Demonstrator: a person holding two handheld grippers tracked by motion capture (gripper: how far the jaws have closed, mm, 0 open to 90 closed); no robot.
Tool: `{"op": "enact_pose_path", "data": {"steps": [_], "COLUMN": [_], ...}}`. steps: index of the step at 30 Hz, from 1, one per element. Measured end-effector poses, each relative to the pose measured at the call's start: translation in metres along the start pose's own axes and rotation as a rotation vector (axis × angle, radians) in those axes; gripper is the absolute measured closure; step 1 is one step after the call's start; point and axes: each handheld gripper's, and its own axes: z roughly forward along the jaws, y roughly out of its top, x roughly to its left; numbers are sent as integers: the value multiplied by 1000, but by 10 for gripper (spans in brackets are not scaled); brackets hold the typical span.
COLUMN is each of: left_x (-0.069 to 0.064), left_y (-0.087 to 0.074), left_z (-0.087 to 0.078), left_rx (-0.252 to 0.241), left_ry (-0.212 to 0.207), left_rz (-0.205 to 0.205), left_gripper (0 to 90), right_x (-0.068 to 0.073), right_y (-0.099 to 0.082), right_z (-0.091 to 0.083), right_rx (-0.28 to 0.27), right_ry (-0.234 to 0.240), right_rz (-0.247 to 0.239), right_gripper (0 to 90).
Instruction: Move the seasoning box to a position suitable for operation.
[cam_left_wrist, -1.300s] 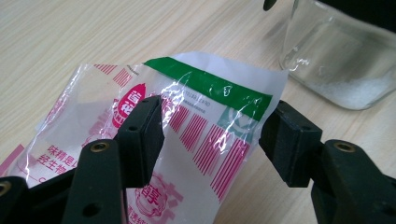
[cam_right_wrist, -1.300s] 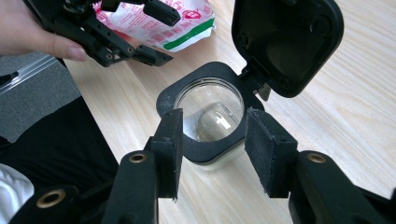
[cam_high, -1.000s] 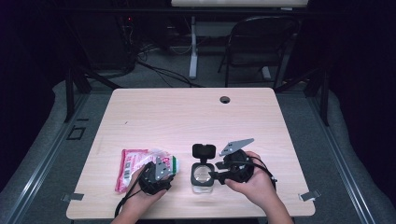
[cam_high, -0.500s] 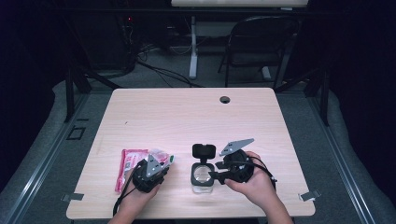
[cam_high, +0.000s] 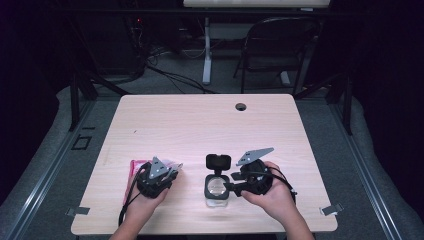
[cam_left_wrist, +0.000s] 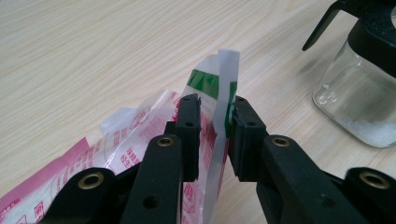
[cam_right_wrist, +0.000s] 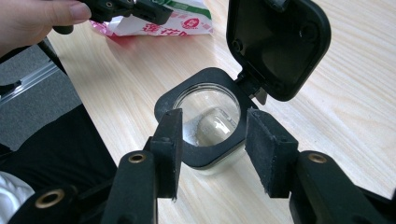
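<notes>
Your left gripper (cam_left_wrist: 212, 119) has just been closing and now pinches the upright edge of the red-and-white plastic packet (cam_left_wrist: 140, 135), which lies at the table's (cam_high: 200, 120) near left. Your right gripper (cam_right_wrist: 212, 140) sits clamped around the black collar of the glass jar (cam_right_wrist: 205, 126). Its hinged lid (cam_right_wrist: 278, 44) stands flipped open, white grains at the bottom. Nothing's between the 2.

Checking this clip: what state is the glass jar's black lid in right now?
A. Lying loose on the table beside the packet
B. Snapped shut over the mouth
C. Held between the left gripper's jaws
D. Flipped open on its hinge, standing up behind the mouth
D. In the right gripper view the lid stands up, hinged at the rim of the jar, whose mouth is uncovered.
</notes>
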Motion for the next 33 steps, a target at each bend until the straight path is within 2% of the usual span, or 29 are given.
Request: {"op": "enact_pose_path", "data": {"steps": [6,11,21,33], "left_x": [3,9,12,27], "left_y": [7,9,13,19], "left_z": [-1,-5,-10,-37], "left_rx": [17,26,33,21], "left_ry": [0,-16,-22,0], "left_rz": [-15,-36,-35,-31], "left_gripper": [838,897,900,900], "right_x": [-2,-4,-6,-7], "right_y": [-1,-1,-2,-2], "right_z": [-1,-3,-4,-3], "right_rx": [-9,-15,-15,-19], "right_ry": [2,4,3,3], "right_rz": [7,13,22,29], "right_gripper": [566,566,566,566]}}
